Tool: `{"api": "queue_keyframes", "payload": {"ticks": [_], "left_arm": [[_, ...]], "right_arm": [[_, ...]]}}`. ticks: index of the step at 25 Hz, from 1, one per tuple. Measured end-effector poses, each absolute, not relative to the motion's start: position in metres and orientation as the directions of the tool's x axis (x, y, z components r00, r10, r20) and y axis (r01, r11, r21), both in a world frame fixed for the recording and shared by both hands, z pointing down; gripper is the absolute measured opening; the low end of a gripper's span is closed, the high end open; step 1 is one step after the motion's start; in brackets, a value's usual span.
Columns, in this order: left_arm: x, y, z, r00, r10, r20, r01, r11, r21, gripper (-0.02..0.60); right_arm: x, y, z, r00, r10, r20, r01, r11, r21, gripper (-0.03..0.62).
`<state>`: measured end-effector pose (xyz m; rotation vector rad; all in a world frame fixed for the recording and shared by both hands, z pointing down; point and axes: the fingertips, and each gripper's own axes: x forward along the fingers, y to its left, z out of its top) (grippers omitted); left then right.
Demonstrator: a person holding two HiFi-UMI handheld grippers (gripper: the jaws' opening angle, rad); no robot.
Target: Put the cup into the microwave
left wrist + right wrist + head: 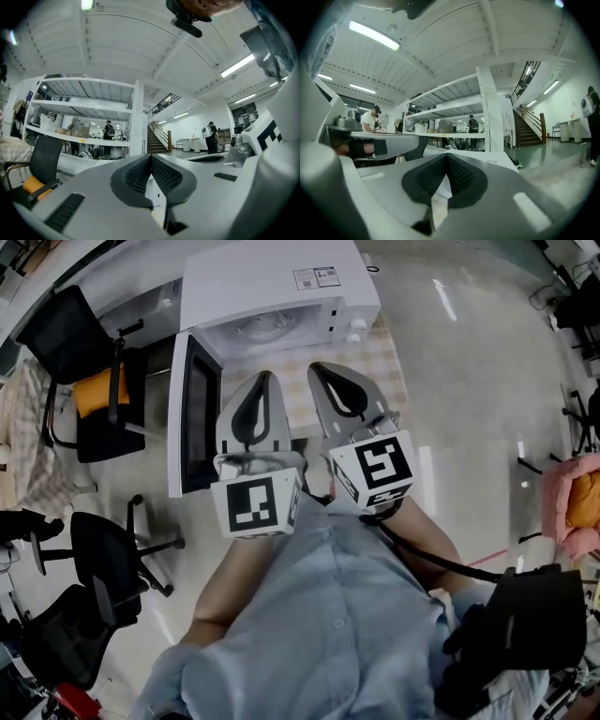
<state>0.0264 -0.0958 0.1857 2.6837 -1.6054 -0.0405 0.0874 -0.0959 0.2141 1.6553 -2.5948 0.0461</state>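
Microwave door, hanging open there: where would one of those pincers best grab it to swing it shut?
Probably the free edge of the microwave door, the end nearest the person and farthest from its hinge. The panel stands upright and thin, so jaws could straddle it from the person's side. The left gripper, shut now, is closer.
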Motion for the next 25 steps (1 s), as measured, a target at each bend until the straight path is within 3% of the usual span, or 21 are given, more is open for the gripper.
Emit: {"api": "queue_keyframes", "payload": {"ticks": [25], "left_arm": [[0.030,-0.091,0.184,0.459,-0.889,-0.004,-0.889,-0.459,0.003,0.008]], "right_arm": [[0.089,-0.095,0.208,-0.449,-0.893,0.039,-0.893,0.449,-0.007,0.000]]}}
